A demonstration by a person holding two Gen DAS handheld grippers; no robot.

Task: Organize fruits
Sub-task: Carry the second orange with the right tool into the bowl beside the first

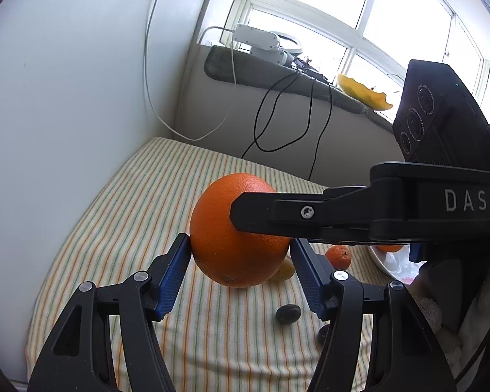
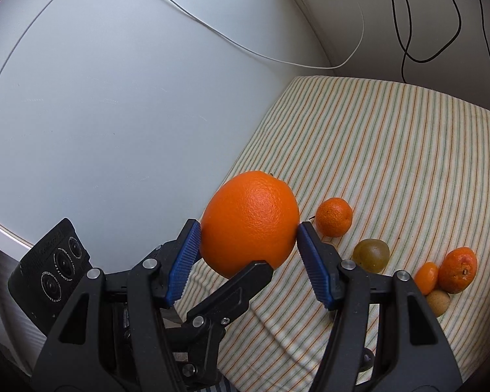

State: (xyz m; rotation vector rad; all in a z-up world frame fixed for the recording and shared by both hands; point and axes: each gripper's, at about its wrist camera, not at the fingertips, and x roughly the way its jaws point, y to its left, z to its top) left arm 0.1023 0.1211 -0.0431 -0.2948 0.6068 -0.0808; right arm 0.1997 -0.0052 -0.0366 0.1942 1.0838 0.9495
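Observation:
A big orange (image 1: 225, 245) hangs above the striped cloth (image 1: 130, 215), gripped by both grippers crosswise. In the left wrist view my left gripper (image 1: 240, 241) presses its blue pads on the orange's two sides, while a black finger (image 1: 261, 212) of the right gripper lies across its front. In the right wrist view the same orange (image 2: 250, 219) sits between the blue pads of my right gripper (image 2: 248, 225), and a finger (image 2: 251, 274) of the left gripper touches it from below.
On the cloth lie a mandarin (image 2: 334, 217), a greenish-brown plum (image 2: 371, 255), another mandarin (image 2: 458, 270), a small orange fruit (image 2: 426, 277) and a tan fruit (image 2: 438, 302). A dark fruit (image 1: 288, 313) and a white bowl (image 1: 385, 263) sit at the right. White wall at left; cables hang behind.

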